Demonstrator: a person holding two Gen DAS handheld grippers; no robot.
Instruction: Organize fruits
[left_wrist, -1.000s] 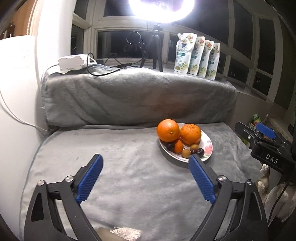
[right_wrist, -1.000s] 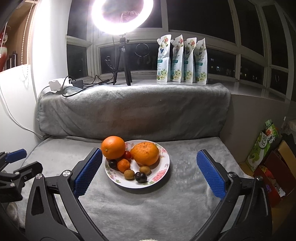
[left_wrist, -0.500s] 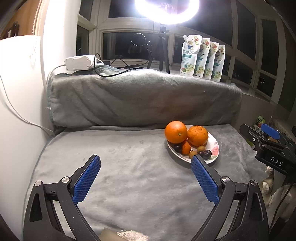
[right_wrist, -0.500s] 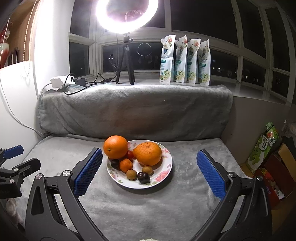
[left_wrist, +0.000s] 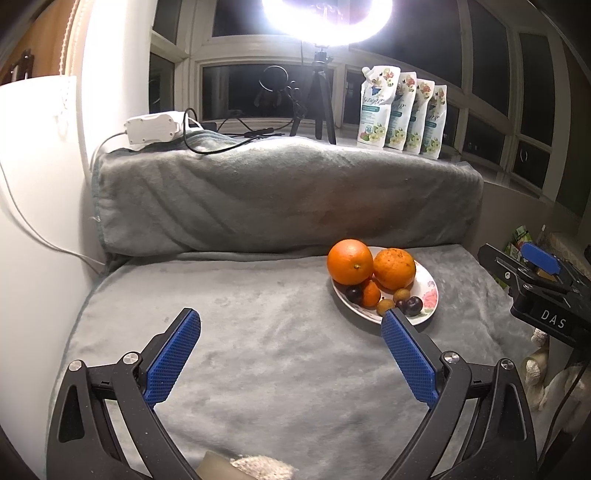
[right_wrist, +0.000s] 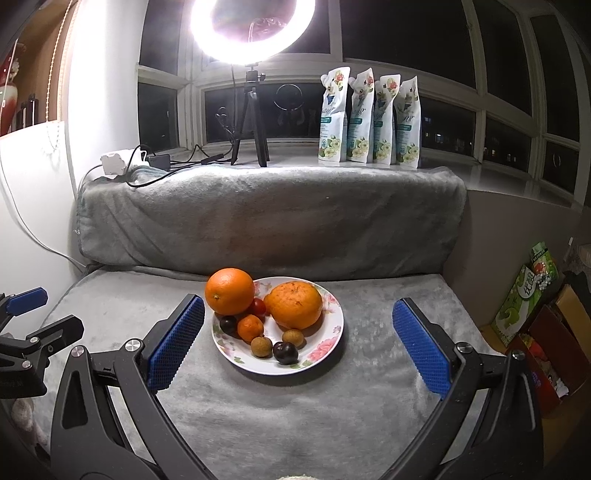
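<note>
Right gripper (right_wrist: 298, 317), left gripper (left_wrist: 291, 328): jaws spread, empty; risk: smooth orange (right_wrist: 229, 291) overhanging plate (right_wrist: 334, 334) rim, 10 o'clock, rolls off if nudged

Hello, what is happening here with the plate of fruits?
A person holds two handheld grippers over a grey blanket. Both the left gripper and the right gripper are open and hold nothing. The fruit all sits on the flowered plate: two large oranges, a small orange one, a red one, two brown and two dark ones. The plate lies between the right gripper's fingers, untouched.
</note>
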